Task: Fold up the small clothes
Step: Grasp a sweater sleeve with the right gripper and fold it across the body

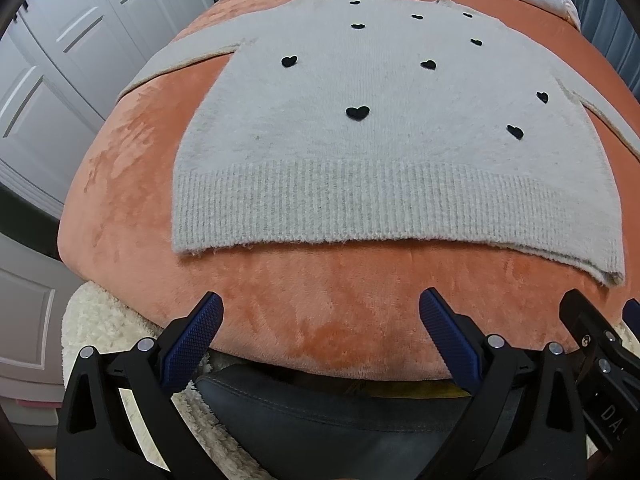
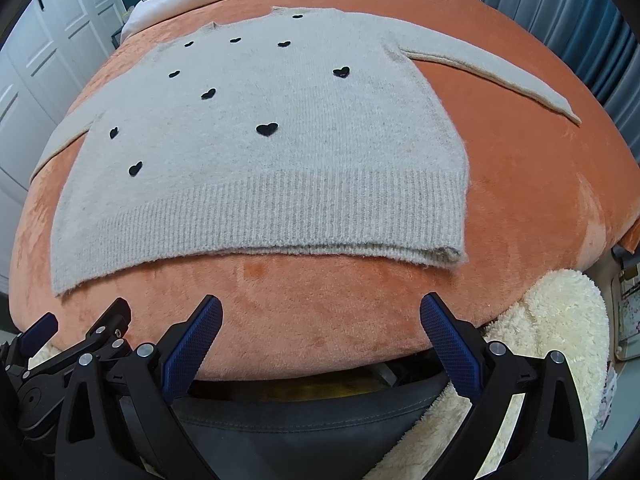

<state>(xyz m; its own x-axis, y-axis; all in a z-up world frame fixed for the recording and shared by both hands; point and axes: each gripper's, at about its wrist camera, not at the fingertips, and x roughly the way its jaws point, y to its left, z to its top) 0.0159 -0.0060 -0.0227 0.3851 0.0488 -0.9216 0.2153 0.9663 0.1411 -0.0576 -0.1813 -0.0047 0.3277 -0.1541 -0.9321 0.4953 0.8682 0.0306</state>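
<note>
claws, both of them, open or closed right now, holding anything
left claw: open, holding nothing
right claw: open, holding nothing

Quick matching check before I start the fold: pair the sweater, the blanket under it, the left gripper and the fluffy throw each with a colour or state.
Column A:
1. sweater
2. blanket
3. left gripper
4. fluffy throw

Column B:
a. orange plush
b. open, holding nothing
c. cream, at the bed's near edge
d. grey with black hearts, spread flat

Pairs: 1-d, 2-a, 3-b, 4-c
</note>
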